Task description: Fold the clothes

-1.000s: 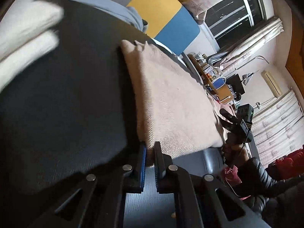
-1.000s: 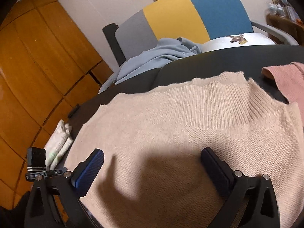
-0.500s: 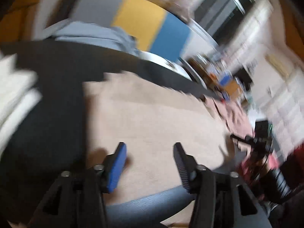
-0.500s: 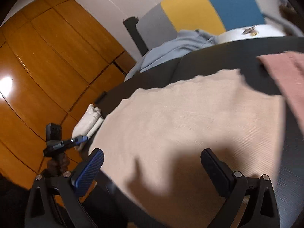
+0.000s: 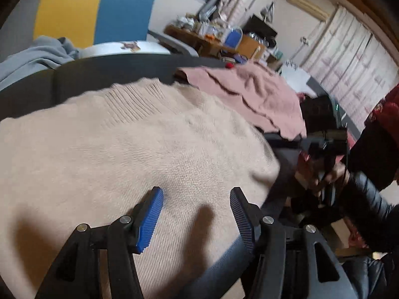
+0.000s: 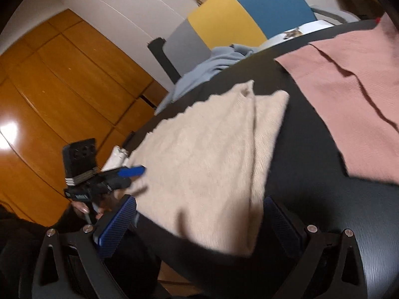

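A folded beige knit sweater [image 5: 129, 149] lies flat on the dark round table [image 6: 311, 199]; it also shows in the right wrist view [image 6: 207, 164]. My left gripper [image 5: 197, 214] is open and empty, just above the sweater's near edge. My right gripper [image 6: 199, 226] is open and empty, over the sweater's near right corner. The left gripper also shows in the right wrist view [image 6: 124, 174], at the sweater's left edge. The right gripper shows in the left wrist view [image 5: 324, 154], off the sweater's right side.
A pink garment [image 6: 354, 94] lies on the table to the right of the sweater, also in the left wrist view [image 5: 249, 94]. A grey-blue garment [image 6: 212, 67] lies on a yellow and blue chair [image 6: 249, 12] behind. A white cloth [image 6: 116, 159] sits at the table's left. Wooden cupboards [image 6: 62, 87] stand left.
My left gripper was shut at the sweater's edge, has opened and swung round over the sweater. My right gripper has drawn back to the right, off the sweater's middle. The sweater looks narrower now.
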{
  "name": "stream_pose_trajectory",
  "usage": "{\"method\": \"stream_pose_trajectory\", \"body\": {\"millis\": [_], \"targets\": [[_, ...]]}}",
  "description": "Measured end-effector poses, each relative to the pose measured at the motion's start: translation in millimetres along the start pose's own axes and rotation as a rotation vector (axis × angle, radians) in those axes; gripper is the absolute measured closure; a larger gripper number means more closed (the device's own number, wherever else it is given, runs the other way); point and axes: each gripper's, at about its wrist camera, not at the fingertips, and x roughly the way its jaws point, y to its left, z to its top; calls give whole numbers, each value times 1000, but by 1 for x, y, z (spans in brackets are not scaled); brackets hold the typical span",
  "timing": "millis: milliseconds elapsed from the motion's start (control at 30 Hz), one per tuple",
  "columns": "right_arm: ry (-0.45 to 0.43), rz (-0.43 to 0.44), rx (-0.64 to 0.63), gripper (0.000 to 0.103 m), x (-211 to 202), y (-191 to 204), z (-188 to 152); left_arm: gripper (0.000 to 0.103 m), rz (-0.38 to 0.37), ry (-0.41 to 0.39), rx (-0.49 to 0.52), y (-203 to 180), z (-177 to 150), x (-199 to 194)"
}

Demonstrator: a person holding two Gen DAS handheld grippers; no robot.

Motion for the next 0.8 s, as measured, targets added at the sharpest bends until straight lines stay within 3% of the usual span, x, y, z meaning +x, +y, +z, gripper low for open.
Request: {"method": "stream_pose_trajectory", "body": {"millis": [100,300,400,467,600,733,800], "targets": [[76,136,22,0,14,-6,12,47,-14,19,36,1,-4,5],[478,492,105,0,32,2,5,48,-66,86,37,7,-25,-1],[654,425,81,0,38,5,-14,48,-69,65,9,6,-24,-6],[695,357,74,0,35,5,-17,48,-70,51,-10,5,-23,-10],[647,194,58,0,22,4,-16,48,-74,24,-47,3,-22,-17],[412,47,22,0,1,17,8,48,-65,1,-51,2,-16,-19],[295,37,-7,0,-2,27,21,48,-60,-2,-45,2,-14,-17]]}}
